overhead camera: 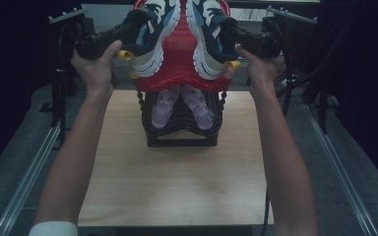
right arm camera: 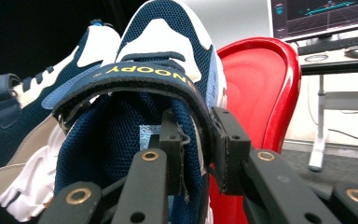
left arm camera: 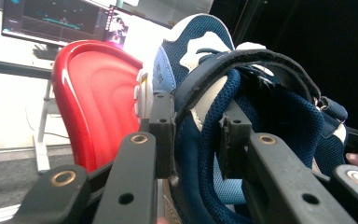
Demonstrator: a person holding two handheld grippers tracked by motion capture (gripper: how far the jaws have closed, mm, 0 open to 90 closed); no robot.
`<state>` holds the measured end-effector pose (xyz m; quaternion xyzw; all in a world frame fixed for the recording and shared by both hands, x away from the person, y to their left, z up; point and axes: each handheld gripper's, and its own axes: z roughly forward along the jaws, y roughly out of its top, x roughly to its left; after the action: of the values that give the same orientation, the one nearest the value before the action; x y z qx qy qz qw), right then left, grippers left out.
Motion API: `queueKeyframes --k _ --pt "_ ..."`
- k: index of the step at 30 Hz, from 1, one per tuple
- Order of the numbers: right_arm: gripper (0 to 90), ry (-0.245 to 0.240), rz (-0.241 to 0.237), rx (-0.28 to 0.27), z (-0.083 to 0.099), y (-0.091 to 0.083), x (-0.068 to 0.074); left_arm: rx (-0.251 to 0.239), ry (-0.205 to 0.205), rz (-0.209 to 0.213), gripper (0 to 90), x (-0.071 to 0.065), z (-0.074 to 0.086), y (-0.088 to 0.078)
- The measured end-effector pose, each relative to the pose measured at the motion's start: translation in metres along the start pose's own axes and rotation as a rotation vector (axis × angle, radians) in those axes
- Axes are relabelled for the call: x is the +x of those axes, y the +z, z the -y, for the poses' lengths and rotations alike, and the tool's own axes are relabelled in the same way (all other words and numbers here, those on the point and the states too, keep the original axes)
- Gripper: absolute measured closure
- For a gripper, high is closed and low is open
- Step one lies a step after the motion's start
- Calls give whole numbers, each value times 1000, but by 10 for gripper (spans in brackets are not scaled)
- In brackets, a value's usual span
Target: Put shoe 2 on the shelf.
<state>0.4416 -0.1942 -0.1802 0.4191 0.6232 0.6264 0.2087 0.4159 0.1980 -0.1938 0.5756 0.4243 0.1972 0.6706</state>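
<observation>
Each gripper is clamped on a navy mesh sneaker's collar, left gripper (overhead camera: 124, 35) on the left sneaker (overhead camera: 153, 37), right gripper (overhead camera: 232, 34) on the right sneaker (overhead camera: 207, 39), over a glossy red tray (overhead camera: 179, 54). Below, pink shoes (overhead camera: 182, 105) sit in a black rack (overhead camera: 181, 135) on the wooden surface (overhead camera: 177, 187).

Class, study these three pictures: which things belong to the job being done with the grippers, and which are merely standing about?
In the job:
left gripper, shut on the left blue shoe
right gripper, shut on the right blue shoe
red shoe tray, beneath the shoes

Standing about:
pink shoes on the black rack
wooden table
monitor
</observation>
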Motion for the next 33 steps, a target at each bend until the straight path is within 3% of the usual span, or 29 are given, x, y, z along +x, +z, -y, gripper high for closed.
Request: queueKeyframes --k 5,10,13,20,28,31,33 --pt "751 -30 32 26 -2 8 4 -3 2 -21 718 -1 1 5" --pt "749 -75 104 44 -6 15 9 9 19 -47 709 -6 1 13" --pt "749 -76 108 54 -7 18 10 10 49 -60 709 -12 2 20" --pt "740 -107 156 81 -7 22 11 22 47 -75 699 -16 7 32" --pt "662 -146 144 120 -3 35 15 64 77 -74 629 -15 21 44" --pt "638 -173 144 123 -1 39 20 59 73 -46 605 -11 24 43" --pt "610 -153 122 123 -2 39 16 61 63 -38 548 -8 24 42"
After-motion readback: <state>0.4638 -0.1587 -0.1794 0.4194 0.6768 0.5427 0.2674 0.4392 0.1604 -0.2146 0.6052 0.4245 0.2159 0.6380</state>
